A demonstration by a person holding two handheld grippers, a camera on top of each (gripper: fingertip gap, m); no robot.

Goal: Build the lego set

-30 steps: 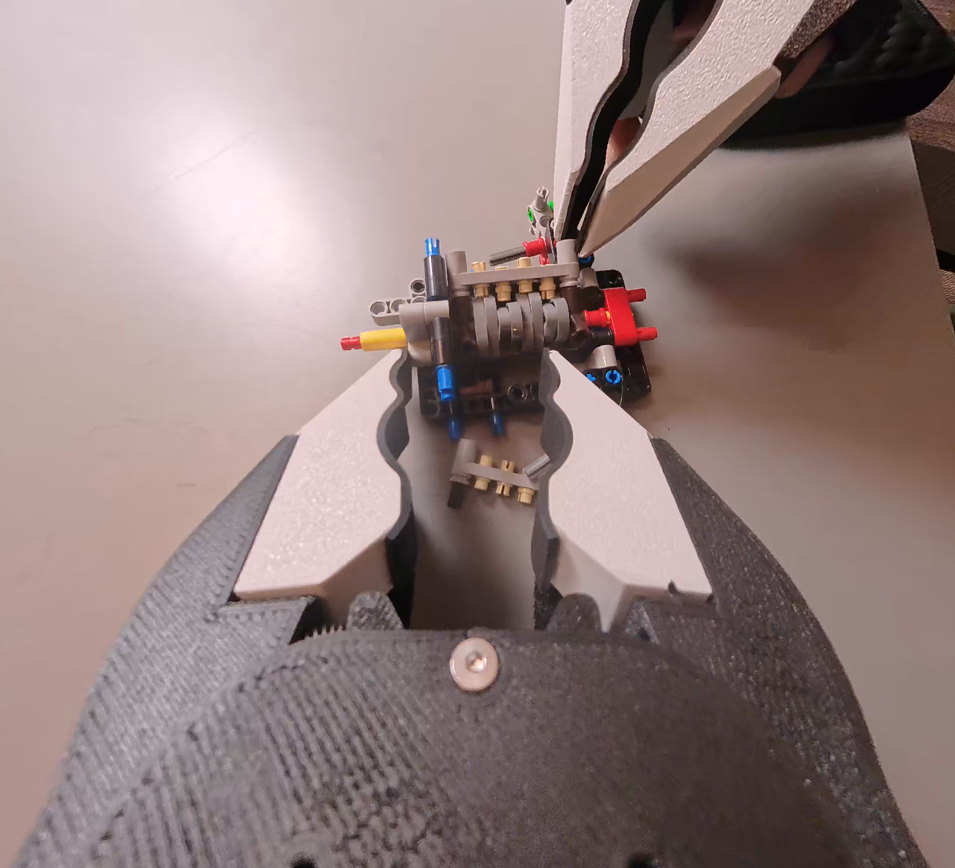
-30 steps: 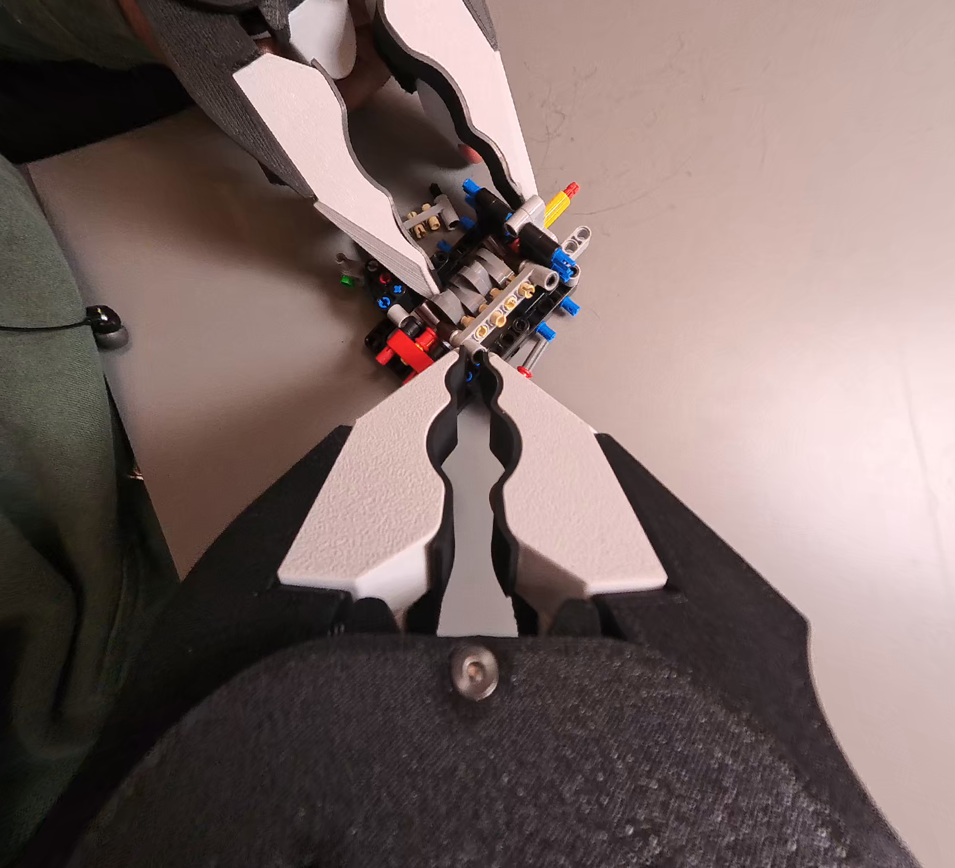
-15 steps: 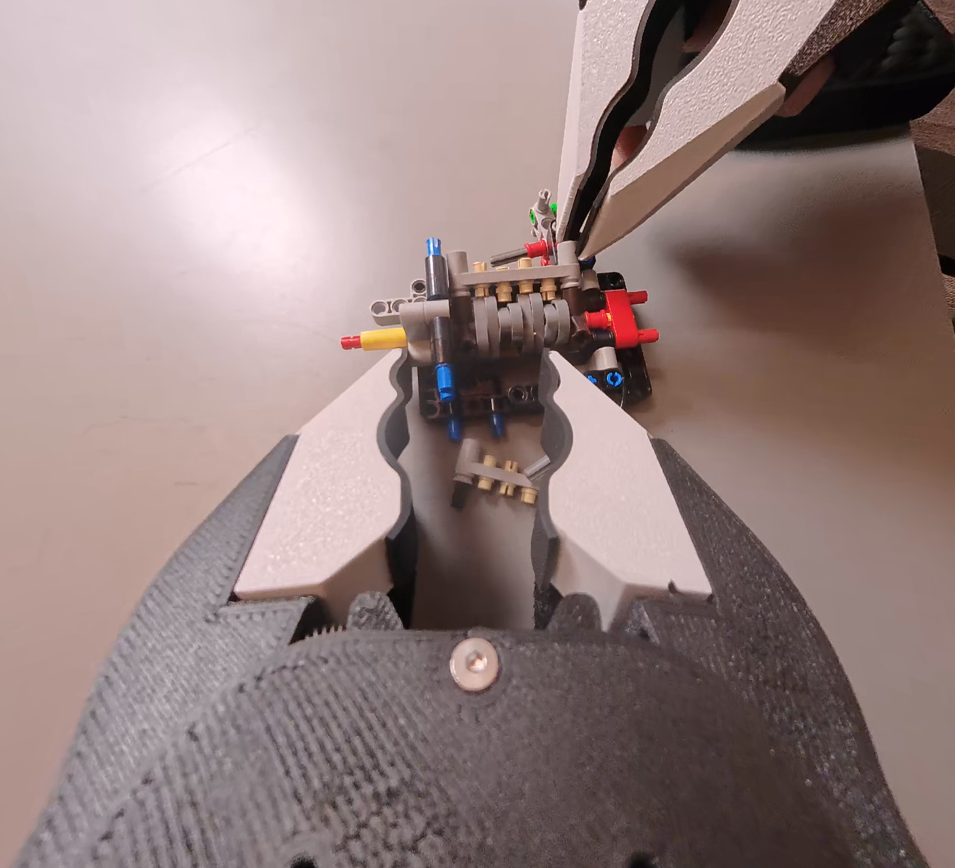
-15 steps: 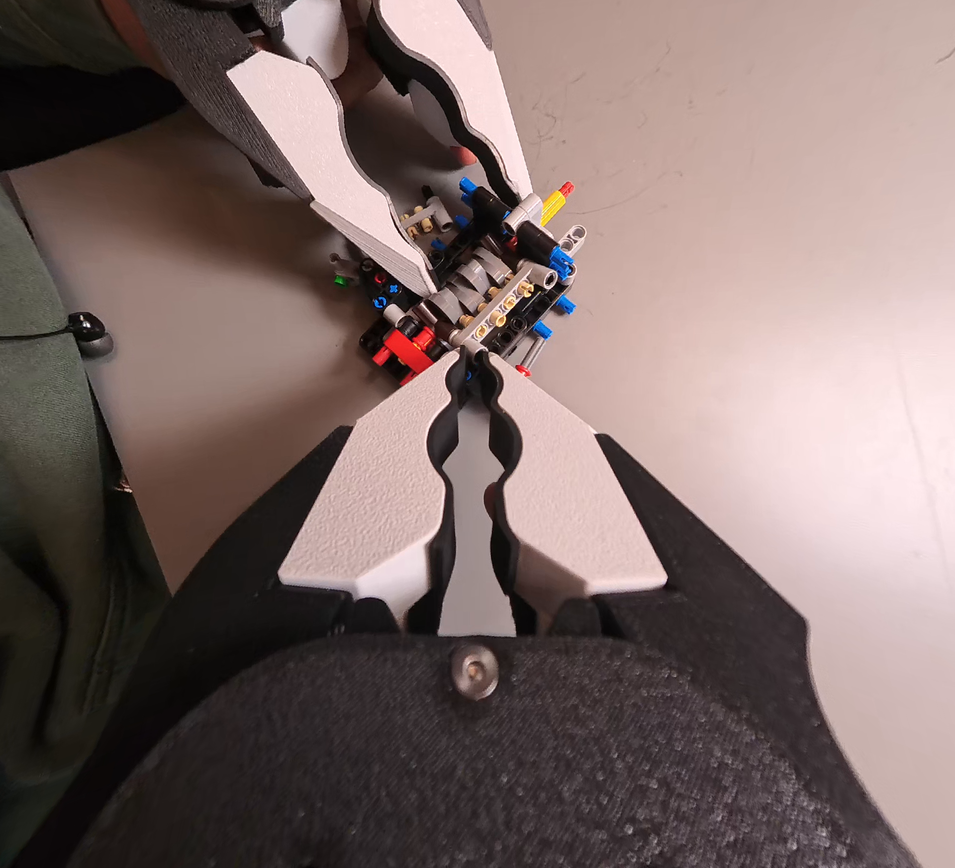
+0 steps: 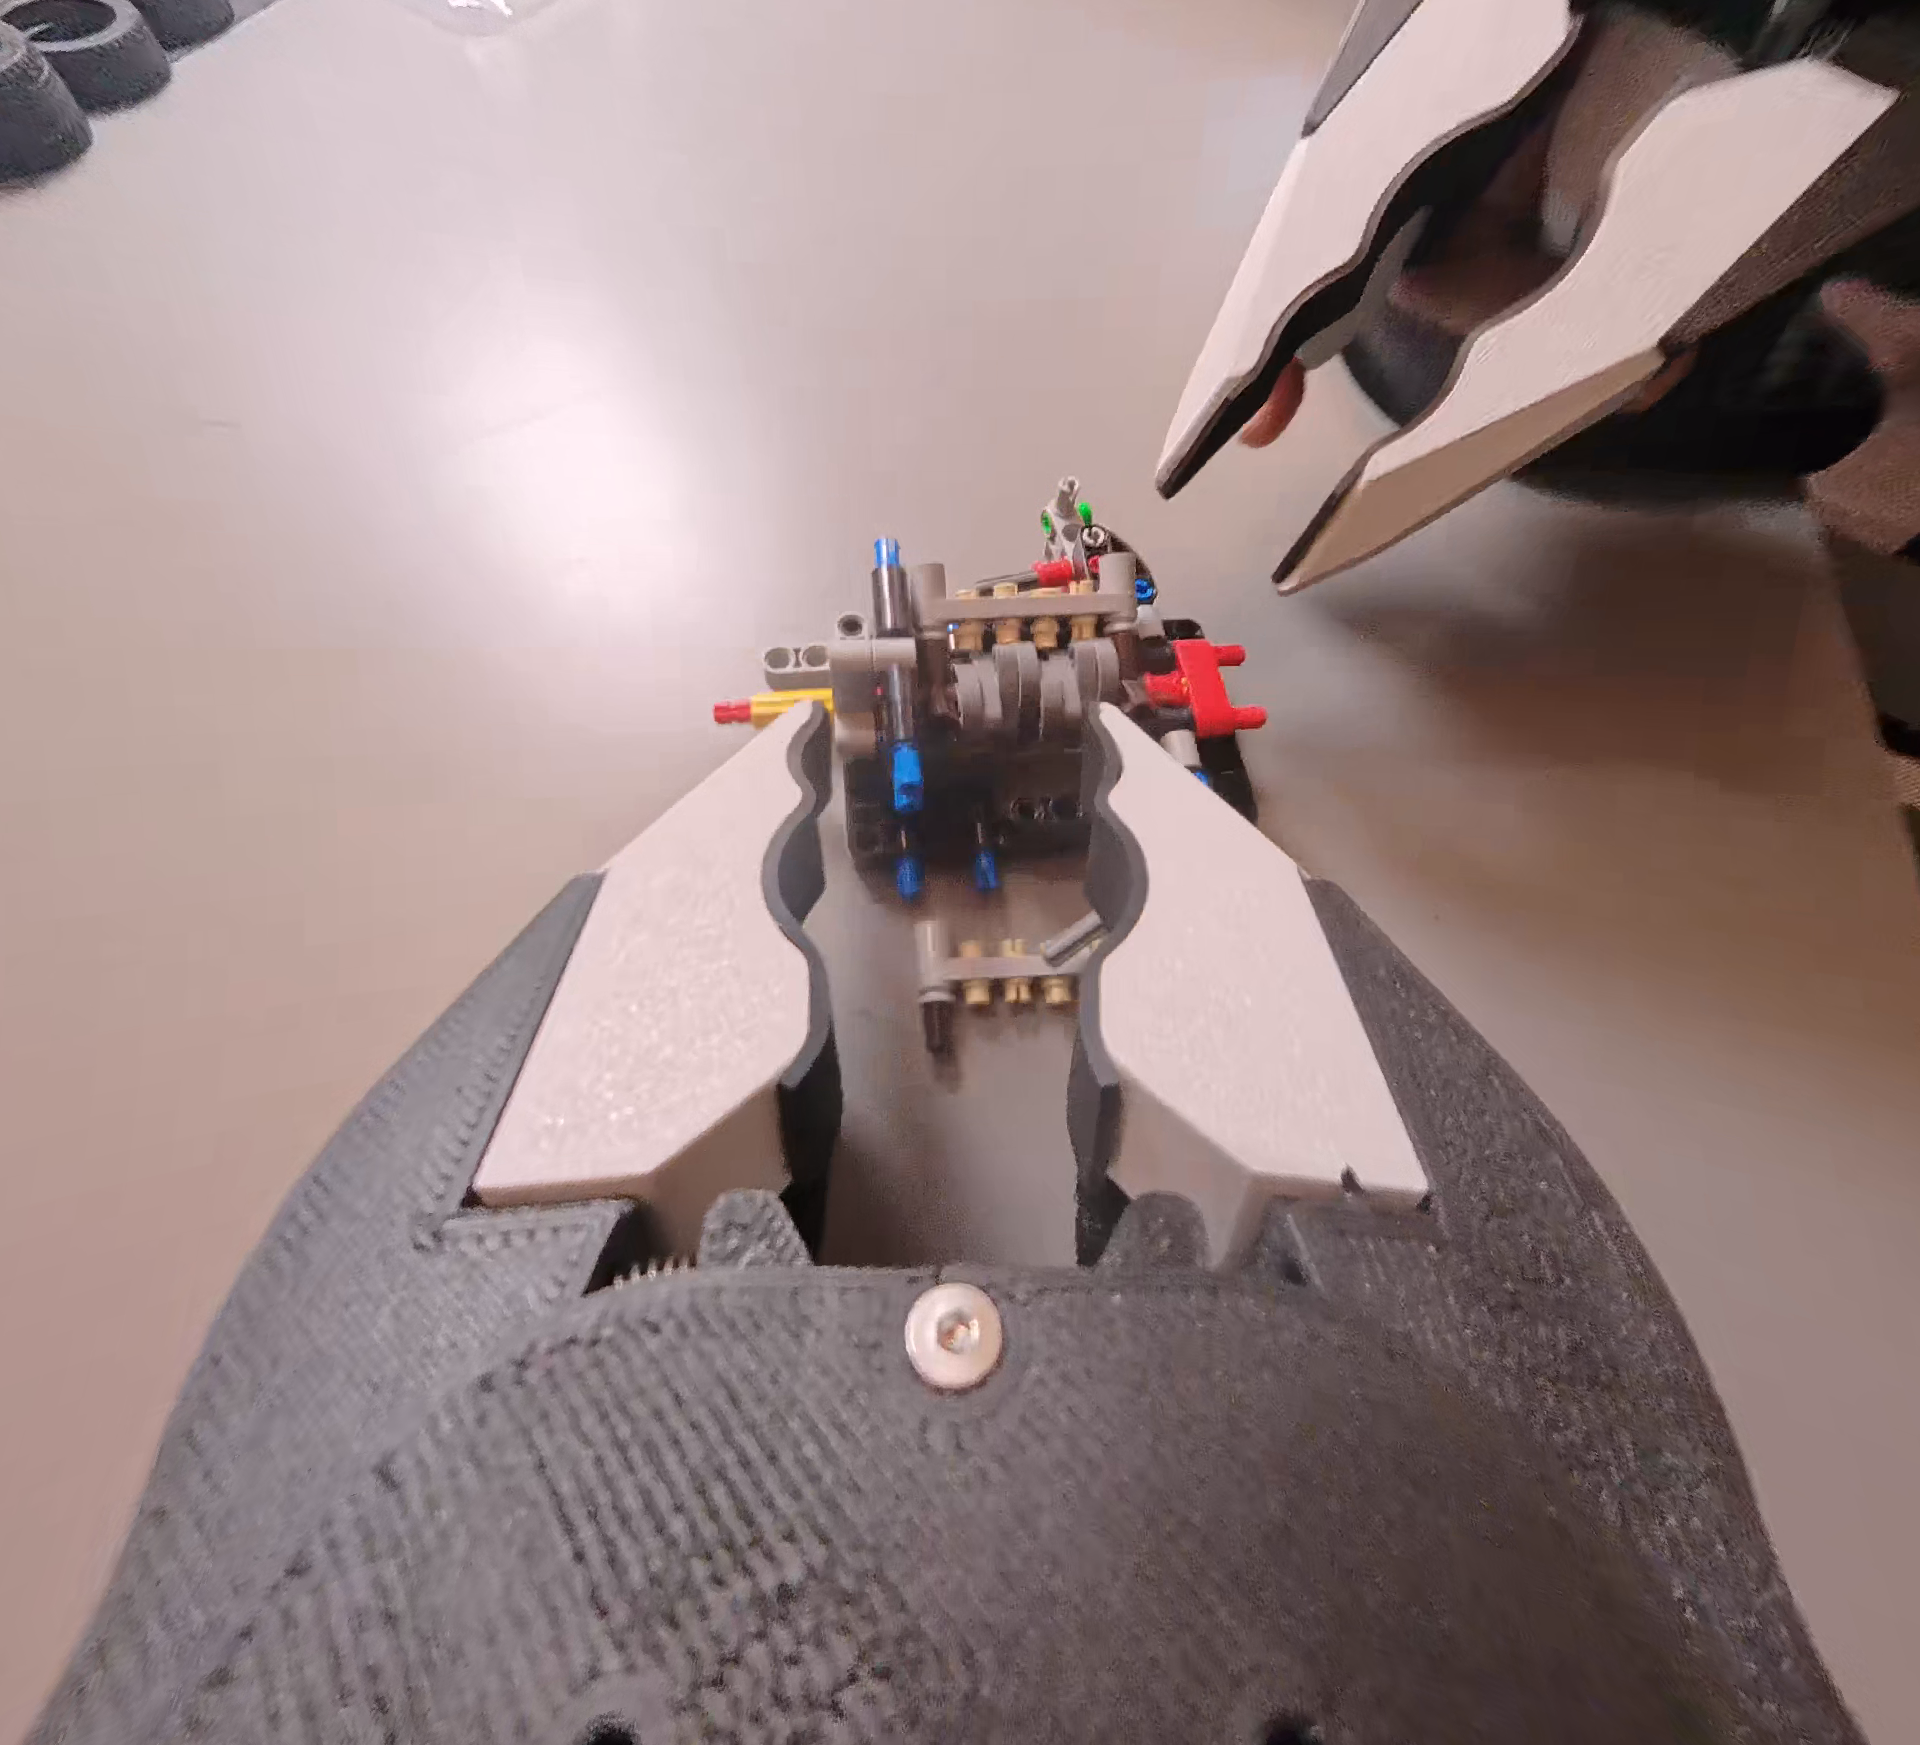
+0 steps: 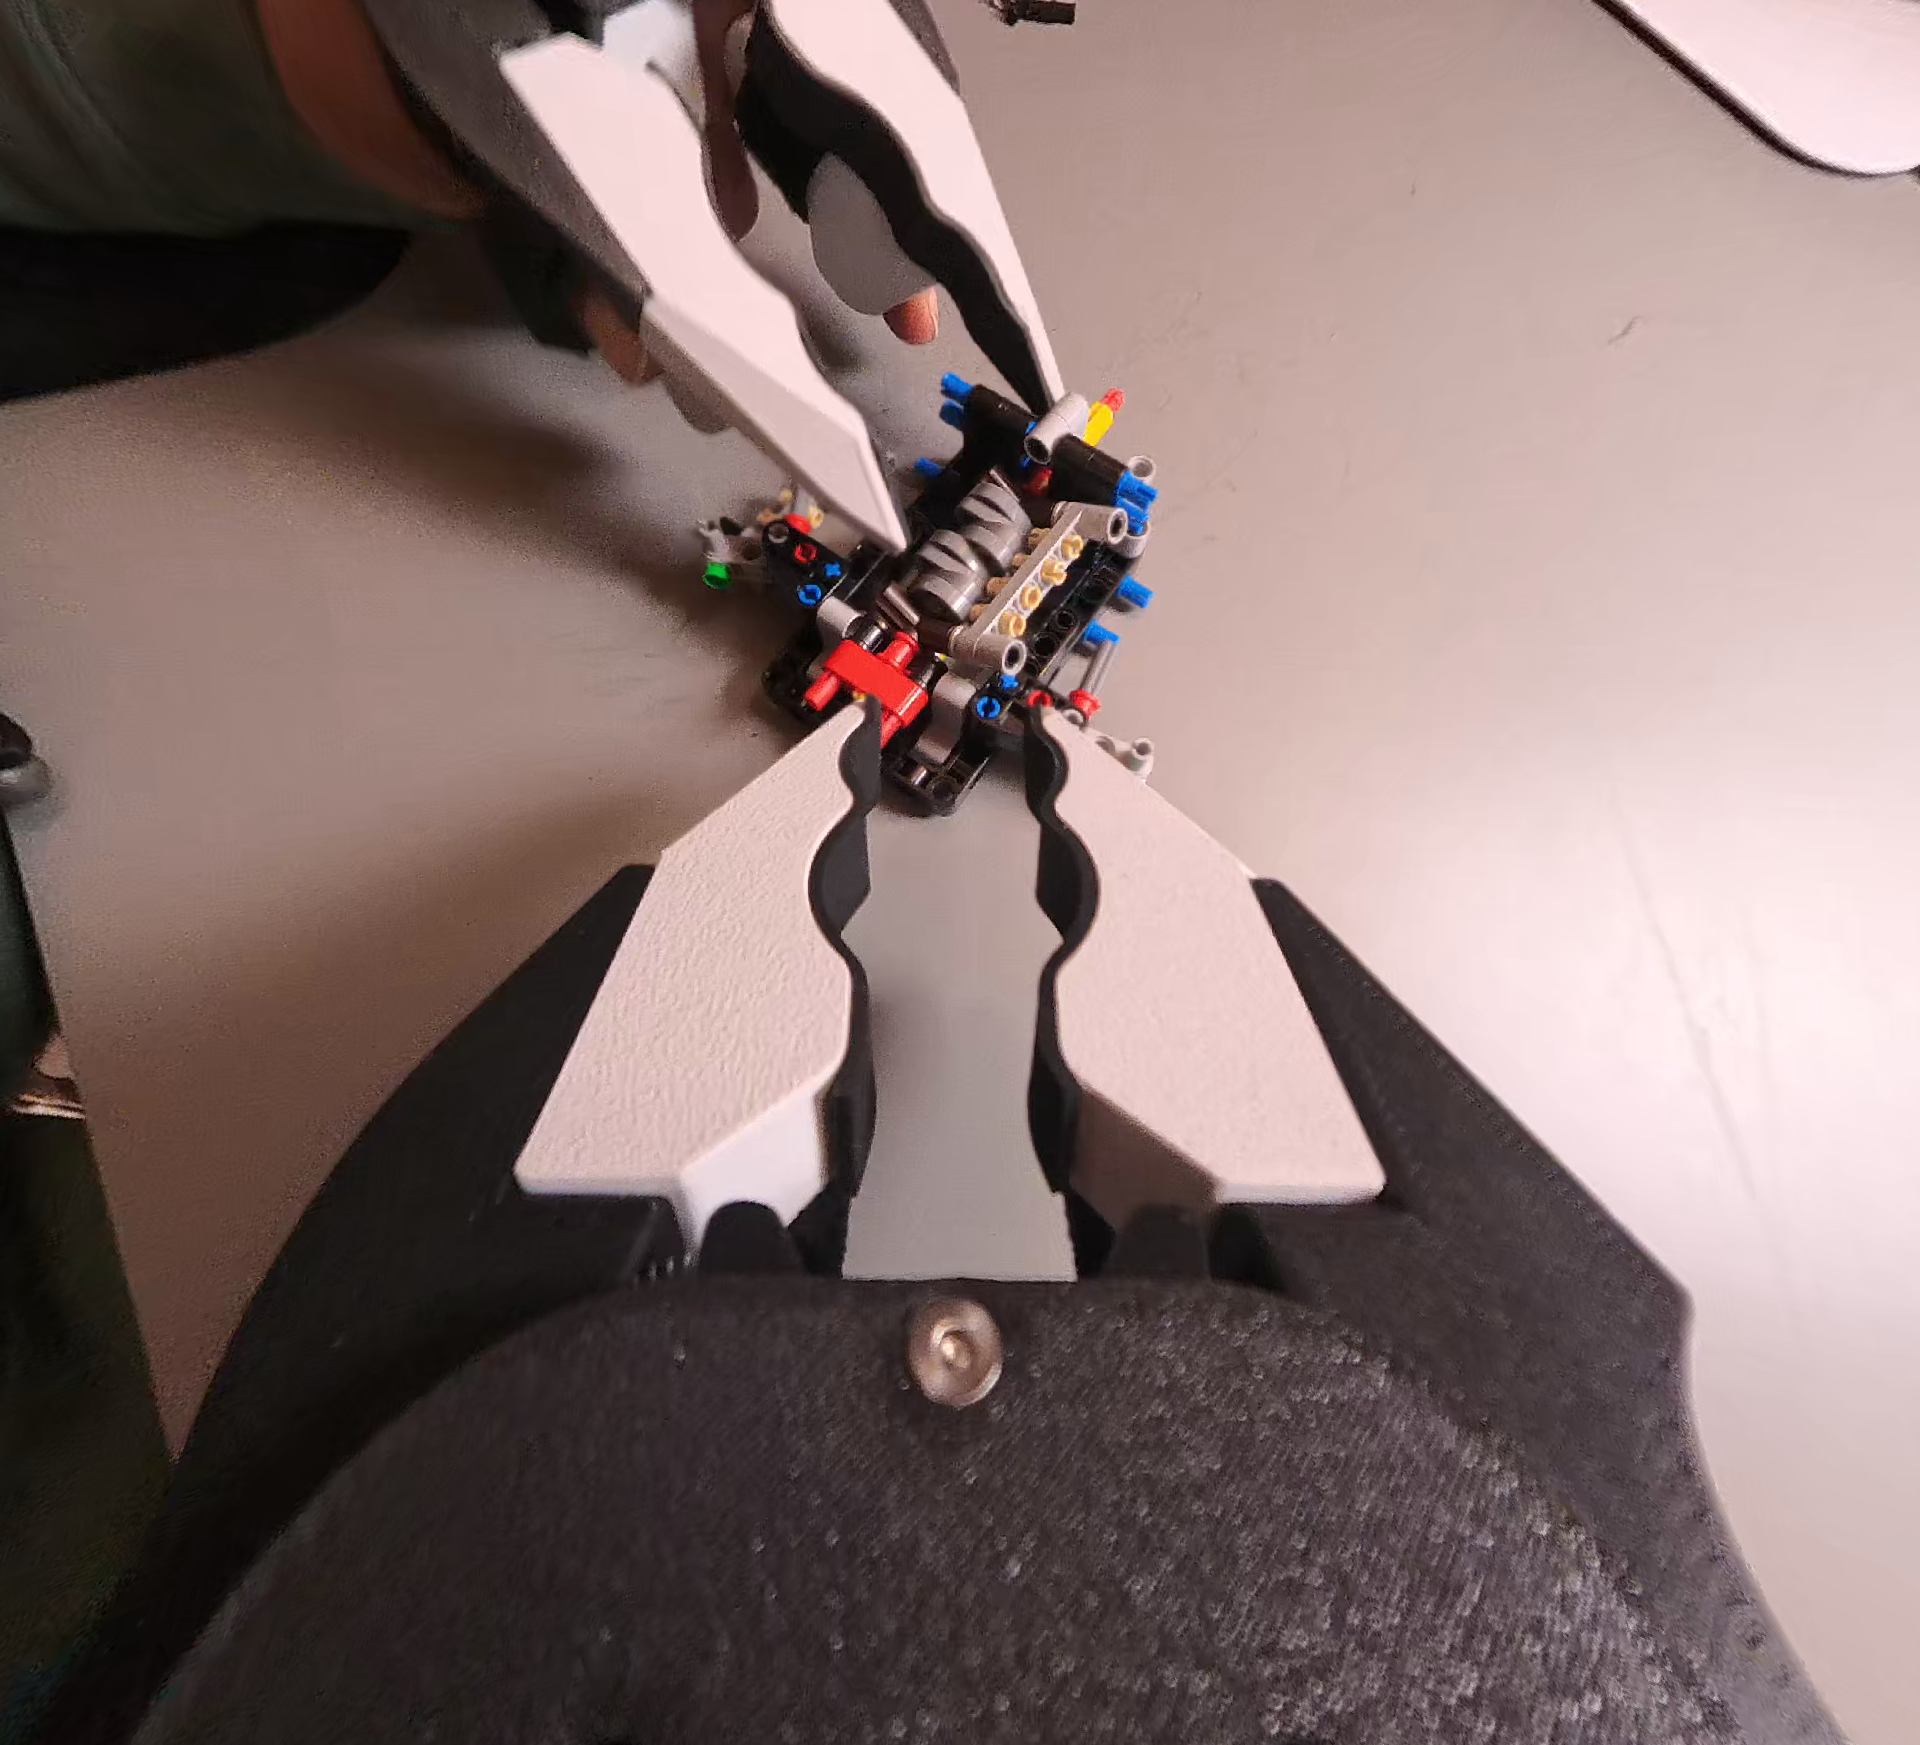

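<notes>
Right gripper point(image 5: 1221, 537) is backing off the model point(image 5: 1013, 708), jaws now parted; left gripper point(image 5: 961, 729) is clamping it, steadying the build.

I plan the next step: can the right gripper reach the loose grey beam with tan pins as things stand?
Probably not directly. The loose grey beam lies between the left gripper's fingers, behind the lego assembly, opposite the open right gripper.

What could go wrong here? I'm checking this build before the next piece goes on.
1. The left claw straddles the lego assembly; lifting might knock the loose grey beam with tan pins lying between its fingers.
2. The right claw hangs open, close by the assembly; a careless approach could tip its thin upright lever.
</notes>
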